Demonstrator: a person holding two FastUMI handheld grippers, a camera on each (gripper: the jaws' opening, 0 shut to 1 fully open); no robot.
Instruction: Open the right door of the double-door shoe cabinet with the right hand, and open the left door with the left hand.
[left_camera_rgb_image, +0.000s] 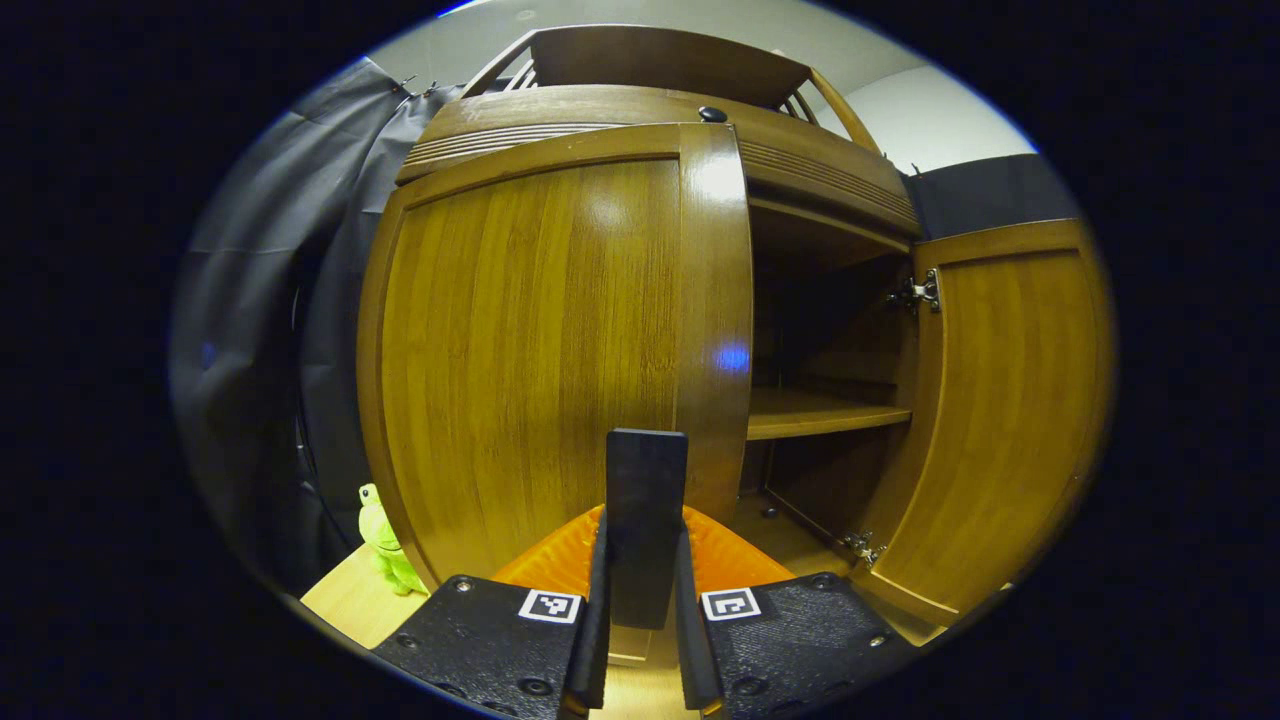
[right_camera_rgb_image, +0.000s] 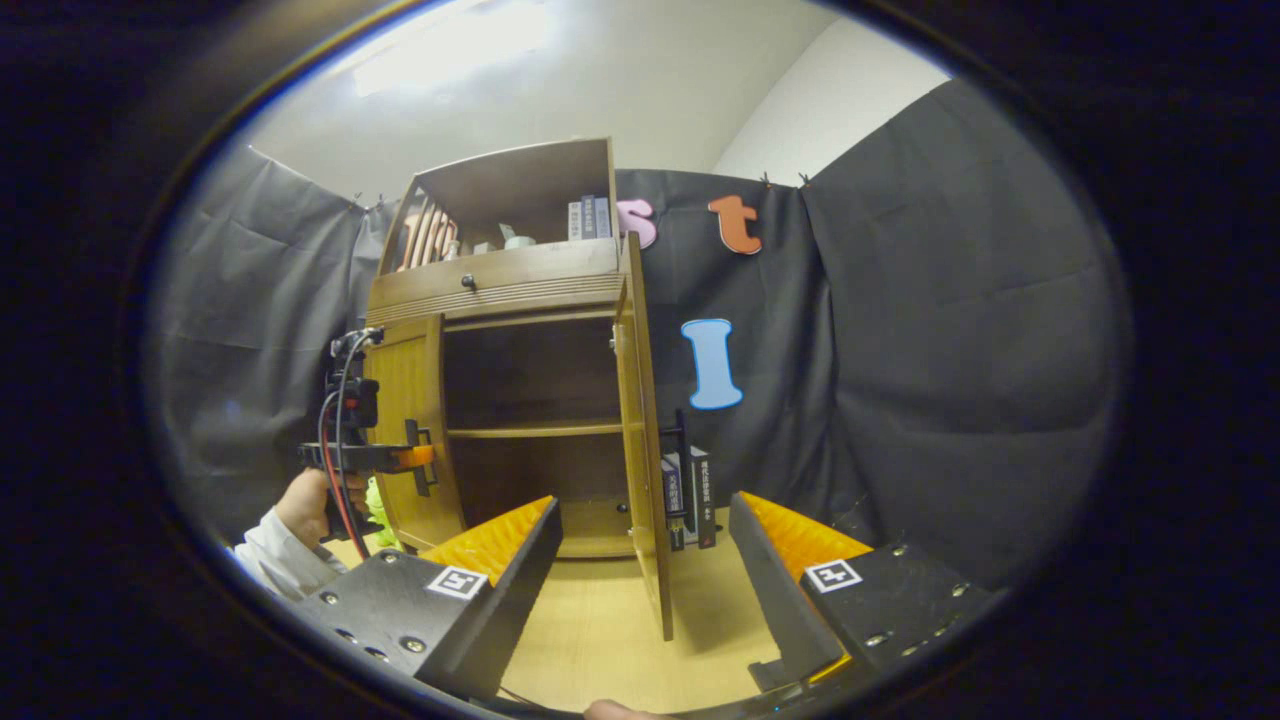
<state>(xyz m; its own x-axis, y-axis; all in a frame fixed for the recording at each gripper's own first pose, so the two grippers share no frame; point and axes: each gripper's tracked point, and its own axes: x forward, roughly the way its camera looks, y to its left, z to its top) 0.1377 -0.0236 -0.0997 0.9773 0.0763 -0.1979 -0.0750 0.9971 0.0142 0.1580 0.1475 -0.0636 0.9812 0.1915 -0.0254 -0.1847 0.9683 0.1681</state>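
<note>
The big wooden shoe cabinet (right_camera_rgb_image: 500, 400) is standing against the black cloth wall, on a light wooden floor (right_camera_rgb_image: 600, 640). In the right gripper view its right door (right_camera_rgb_image: 645, 440) is standing wide open, swung out toward the camera at about 6 o'clock, and the dark shelves inside are showing. In the left gripper view the left door (left_camera_rgb_image: 540, 340) is taking up the middle and the 9 o'clock side, and the open right door is hanging at 3 o'clock. The left door is looking almost closed. The left gripper (left_camera_rgb_image: 645, 520) is pinching the door's black handle (left_camera_rgb_image: 646, 500) between its two orange fingers at 6 o'clock. In the right gripper view that same gripper is sitting at 9 o'clock by the left door, with a hand (right_camera_rgb_image: 310, 505) holding it. The right gripper (right_camera_rgb_image: 645, 545) is hanging back from the cabinet with its jaws spread wide and nothing between them. Some books (right_camera_rgb_image: 690, 495) are standing beside the cabinet. A small green toy (left_camera_rgb_image: 385, 540) is sitting at 8 o'clock.
</note>
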